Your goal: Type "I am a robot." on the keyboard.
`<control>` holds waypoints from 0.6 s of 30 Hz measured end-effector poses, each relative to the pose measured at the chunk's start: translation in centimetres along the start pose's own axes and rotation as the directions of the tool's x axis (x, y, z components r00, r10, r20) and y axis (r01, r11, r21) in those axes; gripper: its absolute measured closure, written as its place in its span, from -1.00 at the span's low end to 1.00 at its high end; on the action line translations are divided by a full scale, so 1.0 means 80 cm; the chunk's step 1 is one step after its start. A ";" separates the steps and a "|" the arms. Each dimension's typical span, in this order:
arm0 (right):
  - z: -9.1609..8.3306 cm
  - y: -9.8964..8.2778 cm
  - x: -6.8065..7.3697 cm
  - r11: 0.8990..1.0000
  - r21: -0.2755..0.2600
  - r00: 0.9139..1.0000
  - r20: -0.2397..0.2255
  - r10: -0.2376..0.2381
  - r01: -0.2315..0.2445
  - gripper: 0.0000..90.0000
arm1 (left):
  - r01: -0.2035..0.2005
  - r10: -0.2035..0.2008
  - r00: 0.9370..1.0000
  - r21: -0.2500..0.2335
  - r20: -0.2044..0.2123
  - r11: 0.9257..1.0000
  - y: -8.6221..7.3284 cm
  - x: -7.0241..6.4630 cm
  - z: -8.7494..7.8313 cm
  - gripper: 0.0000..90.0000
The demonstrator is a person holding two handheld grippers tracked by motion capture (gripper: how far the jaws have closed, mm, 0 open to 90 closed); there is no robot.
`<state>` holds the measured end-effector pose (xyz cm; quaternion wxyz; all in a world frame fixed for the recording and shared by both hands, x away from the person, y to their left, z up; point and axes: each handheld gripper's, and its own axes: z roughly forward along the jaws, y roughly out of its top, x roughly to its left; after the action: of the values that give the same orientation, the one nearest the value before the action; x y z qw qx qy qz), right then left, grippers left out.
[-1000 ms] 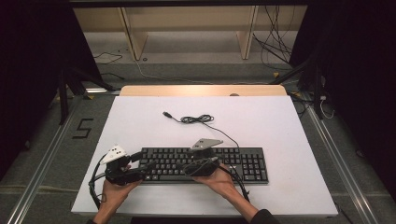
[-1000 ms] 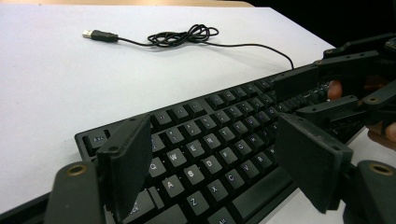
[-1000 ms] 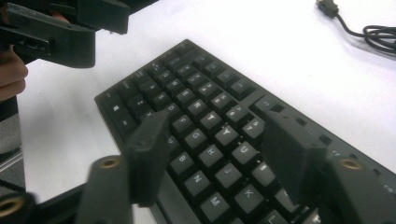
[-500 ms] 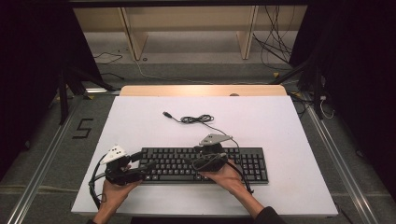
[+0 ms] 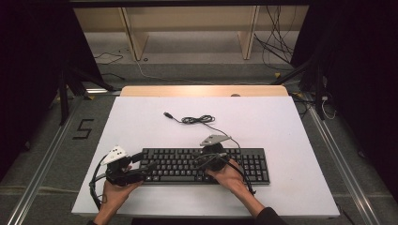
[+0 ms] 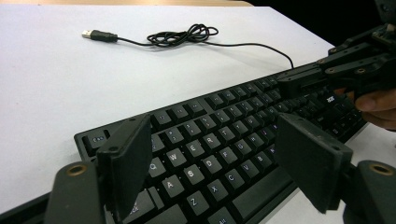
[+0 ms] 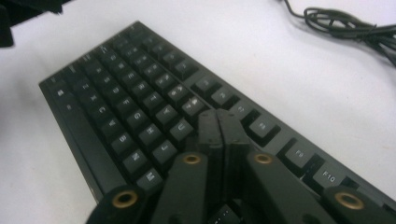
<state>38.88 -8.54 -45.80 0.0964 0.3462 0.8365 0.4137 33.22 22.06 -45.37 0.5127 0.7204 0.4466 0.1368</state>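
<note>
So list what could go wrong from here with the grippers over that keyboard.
The right gripper, its jaws just closed with nothing between them, hangs over the keyboard; its broad tip may press two keys at once. The left gripper hovers open over the left end, so a dip could hit stray keys. The coiled cable lies loose behind and could snag.

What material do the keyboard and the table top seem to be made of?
Keyboard: likely matte black plastic, with moulded keys and printed white letters. Table top: a smooth white matte board, perhaps laminate; its far edge looks like pale wood.
</note>
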 end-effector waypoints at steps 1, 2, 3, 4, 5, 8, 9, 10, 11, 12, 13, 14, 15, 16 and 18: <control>0.001 -0.001 0.000 1.000 0.008 1.000 0.002 -0.001 0.001 1.00 | 0.001 -0.001 1.000 0.000 0.000 1.000 0.000 0.000 0.000 -0.39; 0.003 -0.001 0.000 1.000 0.015 1.000 0.006 -0.004 0.003 1.00 | 0.001 -0.001 1.000 0.000 0.000 1.000 0.000 0.000 0.000 -0.39; 0.004 -0.002 0.000 1.000 0.022 1.000 0.007 -0.004 0.004 1.00 | 0.001 -0.001 1.000 0.000 0.000 1.000 0.000 0.000 0.000 -0.39; 0.005 -0.002 0.000 1.000 0.027 1.000 0.009 -0.004 0.004 1.00 | 0.001 -0.001 1.000 0.000 0.000 1.000 0.000 0.000 0.000 -0.39; 0.006 -0.003 -0.001 1.000 0.030 1.000 0.013 -0.005 0.004 1.00 | 0.001 -0.001 1.000 0.000 0.001 1.000 0.000 0.000 0.000 -0.39; 0.008 -0.004 -0.001 0.999 0.042 1.000 0.015 -0.004 0.003 1.00 | 0.001 -0.001 1.000 0.000 0.000 1.000 0.000 0.000 0.000 -0.39; 0.009 -0.005 -0.001 0.999 0.047 1.000 0.018 -0.006 0.005 1.00 | 0.001 -0.001 1.000 0.001 0.000 1.000 0.000 0.000 0.000 -0.39; 0.010 -0.005 0.000 0.999 0.052 1.000 0.019 -0.006 0.005 1.00 | 0.002 -0.002 1.000 0.001 0.001 1.000 0.000 0.000 0.000 -0.39; 0.012 -0.006 0.000 0.998 0.056 1.000 0.020 -0.008 0.007 1.00 | 0.001 -0.001 1.000 0.000 0.001 1.000 0.000 0.000 0.000 -0.39; 0.013 -0.006 0.000 0.998 0.062 1.000 0.022 -0.008 0.007 1.00 | 0.001 -0.001 1.000 0.000 0.001 1.000 0.000 0.000 0.000 -0.39; 0.014 -0.007 0.000 0.998 0.066 1.000 0.024 -0.012 0.010 1.00 | 0.001 -0.001 1.000 0.000 0.001 1.000 0.000 0.000 0.000 -0.39; 0.015 -0.007 0.000 0.997 0.071 1.000 0.027 -0.010 0.008 1.00 | 0.001 -0.001 1.000 0.000 0.001 1.000 0.000 0.000 0.000 -0.39; 0.016 -0.008 -0.001 0.997 0.073 1.000 0.029 -0.011 0.009 1.00 | 0.001 -0.001 1.000 0.000 0.001 1.000 0.000 0.000 0.000 -0.39; 0.018 -0.008 -0.001 0.997 0.079 0.999 0.031 -0.013 0.011 1.00 | 0.001 -0.001 1.000 0.000 0.001 1.000 0.000 0.000 0.000 -0.39; 0.020 -0.010 0.000 0.996 0.090 0.999 0.032 -0.019 0.016 1.00 | 0.002 -0.002 1.000 0.000 0.001 1.000 0.000 0.000 0.000 -0.39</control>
<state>39.23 -7.88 -47.44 0.0980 0.3496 0.8556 0.3690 33.24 22.05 -45.40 0.5129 0.7202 0.4470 0.1361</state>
